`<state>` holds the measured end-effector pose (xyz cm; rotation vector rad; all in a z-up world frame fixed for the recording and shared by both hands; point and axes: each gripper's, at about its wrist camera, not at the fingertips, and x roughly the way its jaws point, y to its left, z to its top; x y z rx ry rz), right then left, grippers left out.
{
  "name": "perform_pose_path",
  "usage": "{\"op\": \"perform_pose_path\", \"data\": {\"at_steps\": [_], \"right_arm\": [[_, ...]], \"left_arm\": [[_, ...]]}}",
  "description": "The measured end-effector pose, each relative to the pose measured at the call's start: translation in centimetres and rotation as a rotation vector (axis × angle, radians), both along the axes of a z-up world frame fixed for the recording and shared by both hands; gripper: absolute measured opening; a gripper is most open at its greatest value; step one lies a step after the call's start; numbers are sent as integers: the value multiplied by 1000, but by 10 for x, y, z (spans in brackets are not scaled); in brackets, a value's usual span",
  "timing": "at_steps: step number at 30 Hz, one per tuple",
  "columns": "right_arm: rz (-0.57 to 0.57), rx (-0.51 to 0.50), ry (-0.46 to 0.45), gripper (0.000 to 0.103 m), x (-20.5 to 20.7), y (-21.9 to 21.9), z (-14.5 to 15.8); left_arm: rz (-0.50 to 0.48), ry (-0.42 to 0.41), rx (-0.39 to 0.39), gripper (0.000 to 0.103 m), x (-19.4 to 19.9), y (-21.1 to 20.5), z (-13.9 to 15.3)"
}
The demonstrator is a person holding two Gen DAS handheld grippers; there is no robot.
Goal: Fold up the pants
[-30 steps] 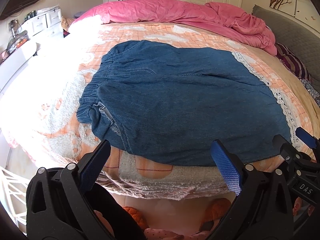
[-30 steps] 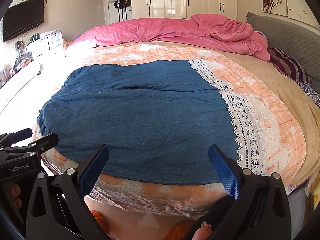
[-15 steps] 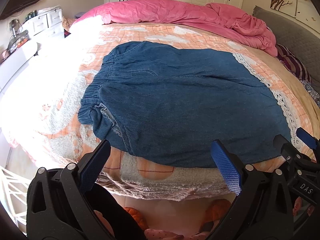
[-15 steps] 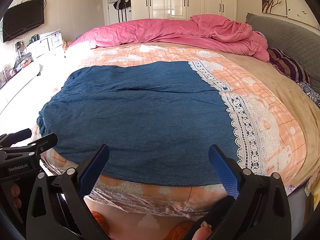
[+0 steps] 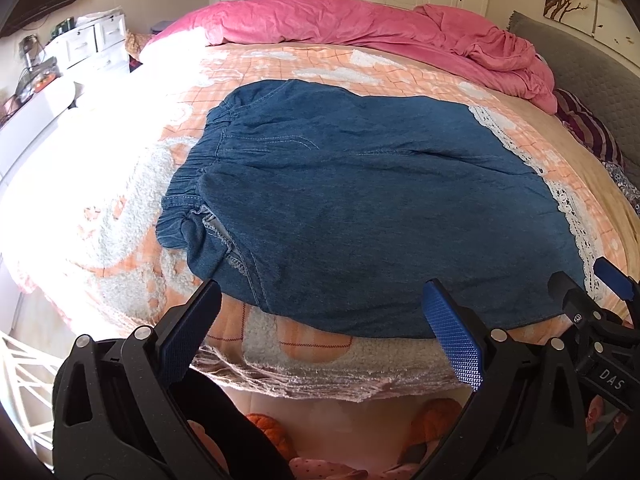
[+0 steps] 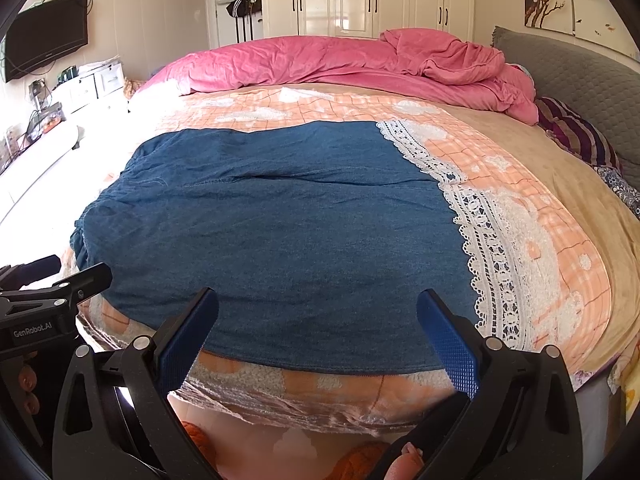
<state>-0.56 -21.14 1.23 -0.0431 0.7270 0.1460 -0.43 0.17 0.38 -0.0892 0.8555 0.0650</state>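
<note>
Pants (image 5: 360, 208) near bed edge (image 5: 320, 380)

Both the left gripper (image 5: 320, 316) and the right gripper (image 6: 318, 326) have black frames, silver screws and blue textured pads (image 5: 452, 336) (white "GenRobot.AI" and "DAS" lettering).

This is a bedroom in a home: a big bed (image 6: 560, 208) with a pink blanket (image 6: 320, 64), white closets (image 6: 360, 0), a TV (image 6: 44, 36).

The pants (image 5: 360, 208) hide part of the bed (image 5: 120, 216) under them. Small things on the dresser (image 6: 92, 80) beside the bed are too blurry to tell.
</note>
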Motion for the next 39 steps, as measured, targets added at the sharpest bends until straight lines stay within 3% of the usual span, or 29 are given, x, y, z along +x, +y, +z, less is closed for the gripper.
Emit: {"op": "perform_pose_path", "data": {"at_steps": [12,20,25,30,36,39], "right_arm": [[33,13,-10,99,31,5,8],[116,20,17,99,99,17,24],[221,43,101,99,155,36,27],[284,-28,112,99,212,63,31],[425,-147,125,99,270,100,28],[485,-205,144,99,298,117,19]], "left_arm": [[22,4,-33,94,25,18,5],[84,21,-48,94,90,62,30],[152,31,34,94,149,99,38],[126,51,89,94,196,128,25],[18,42,76,94,230,151,2],[-71,74,13,73,238,144,-12]]}}
